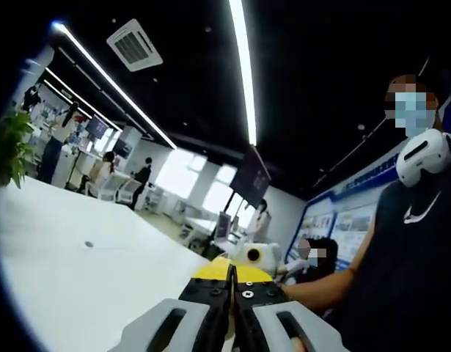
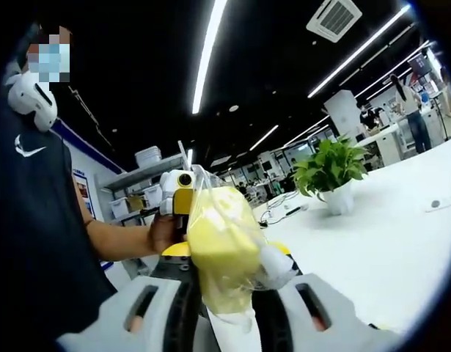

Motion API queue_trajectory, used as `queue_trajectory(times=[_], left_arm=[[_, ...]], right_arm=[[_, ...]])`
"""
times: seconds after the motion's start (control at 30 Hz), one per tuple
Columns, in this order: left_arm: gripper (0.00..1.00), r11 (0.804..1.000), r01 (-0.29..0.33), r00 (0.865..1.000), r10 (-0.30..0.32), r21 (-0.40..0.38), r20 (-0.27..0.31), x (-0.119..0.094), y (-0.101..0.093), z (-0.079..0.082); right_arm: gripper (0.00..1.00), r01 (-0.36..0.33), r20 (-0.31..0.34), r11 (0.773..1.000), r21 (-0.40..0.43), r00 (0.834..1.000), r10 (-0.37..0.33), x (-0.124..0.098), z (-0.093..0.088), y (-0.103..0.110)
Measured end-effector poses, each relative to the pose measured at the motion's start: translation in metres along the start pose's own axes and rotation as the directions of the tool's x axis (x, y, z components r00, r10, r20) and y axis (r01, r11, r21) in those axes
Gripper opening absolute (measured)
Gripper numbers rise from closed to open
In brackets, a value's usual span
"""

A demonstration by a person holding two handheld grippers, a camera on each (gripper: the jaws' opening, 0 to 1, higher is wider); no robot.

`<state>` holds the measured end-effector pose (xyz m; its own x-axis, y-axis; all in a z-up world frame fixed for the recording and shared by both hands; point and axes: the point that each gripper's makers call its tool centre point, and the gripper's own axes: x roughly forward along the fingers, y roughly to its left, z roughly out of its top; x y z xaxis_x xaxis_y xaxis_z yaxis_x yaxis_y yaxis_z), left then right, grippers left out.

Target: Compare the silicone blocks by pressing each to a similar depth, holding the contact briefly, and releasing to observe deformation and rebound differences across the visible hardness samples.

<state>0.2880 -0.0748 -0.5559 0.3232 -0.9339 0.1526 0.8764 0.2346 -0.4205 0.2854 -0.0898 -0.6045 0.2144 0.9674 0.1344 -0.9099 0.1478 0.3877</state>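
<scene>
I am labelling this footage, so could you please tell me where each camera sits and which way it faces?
Left gripper view: rides the left gripper, jaws closed, looking across the white table into the office; the person's arm and torso show at right.
Right gripper view: rides the right gripper, clamped on a yellow block in a clear bag, facing a potted plant; the person's hand holds the other gripper.
Shared: the table and the person.

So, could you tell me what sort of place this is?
Likely an open-plan office or lab: a white table, a ceiling vent, linear ceiling lights, a potted plant and shelving with bins.
</scene>
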Motion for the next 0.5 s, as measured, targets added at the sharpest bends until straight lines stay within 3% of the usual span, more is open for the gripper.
queue_trajectory(times=[0.33,0.5], left_arm=[[0.00,0.999,-0.041,0.999,0.041,0.025,0.005,0.0002,0.0042,-0.0011],[0.00,0.999,-0.040,0.999,0.040,0.023,-0.010,0.0010,0.0051,-0.0052]], right_arm=[[0.15,0.013,-0.049,0.998,0.064,0.999,-0.010,-0.0002,-0.0039,-0.0007],[0.12,0.027,-0.077,0.999,0.038,0.997,-0.024,-0.0027,-0.0056,-0.0024]])
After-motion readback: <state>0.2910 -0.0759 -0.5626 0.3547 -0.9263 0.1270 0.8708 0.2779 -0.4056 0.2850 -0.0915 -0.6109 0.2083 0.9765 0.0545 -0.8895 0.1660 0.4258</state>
